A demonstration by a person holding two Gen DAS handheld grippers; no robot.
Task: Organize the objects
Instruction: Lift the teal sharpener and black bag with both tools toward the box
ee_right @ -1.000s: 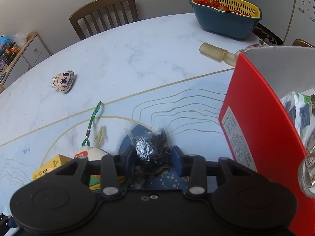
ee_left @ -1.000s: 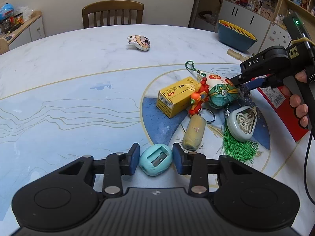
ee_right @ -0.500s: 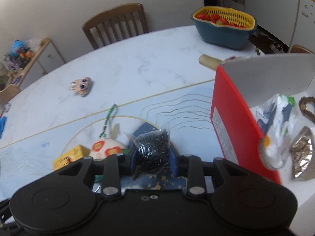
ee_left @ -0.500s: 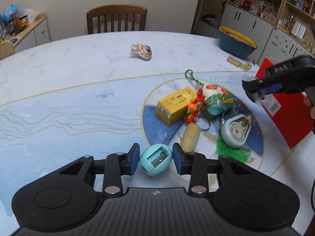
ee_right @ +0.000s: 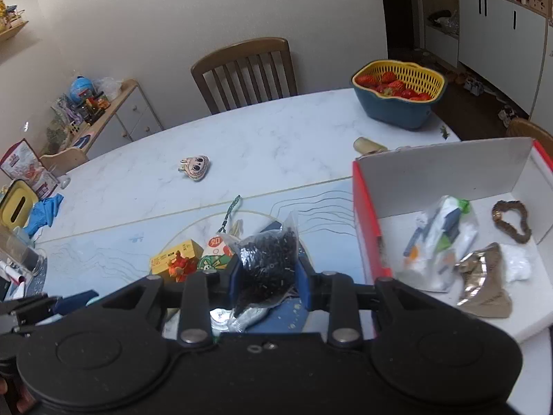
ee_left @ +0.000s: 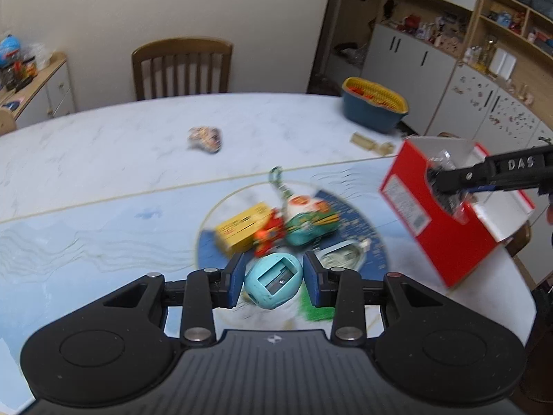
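My left gripper (ee_left: 273, 278) is shut on a light blue egg-shaped pencil sharpener (ee_left: 273, 285), held above the table. My right gripper (ee_right: 266, 271) is shut on a clear bag of small black pieces (ee_right: 266, 263), raised beside the left wall of the red box (ee_right: 366, 228). In the left wrist view the right gripper (ee_left: 435, 180) reaches over the red box (ee_left: 432, 221). The box holds a white and green packet (ee_right: 439, 231), a brown bead bracelet (ee_right: 511, 219) and a foil wrapper (ee_right: 484, 276). A yellow carton (ee_left: 238, 230), a red and green toy (ee_left: 304, 221) and a keychain lie on the blue mat circle.
A small cartoon-face pouch (ee_right: 195, 167) lies mid-table. A blue basket of strawberries (ee_right: 397, 97) stands at the far right edge, with a beige cylinder (ee_right: 368, 145) near it. A wooden chair (ee_right: 245, 69) is behind the table. Blue gloves (ee_right: 43, 212) and clutter sit at the left edge.
Both grippers have risen from the table with their loads. The right gripper carried the black bag rightward to the red box; the left one lifted the sharpener and swung toward the toy pile.
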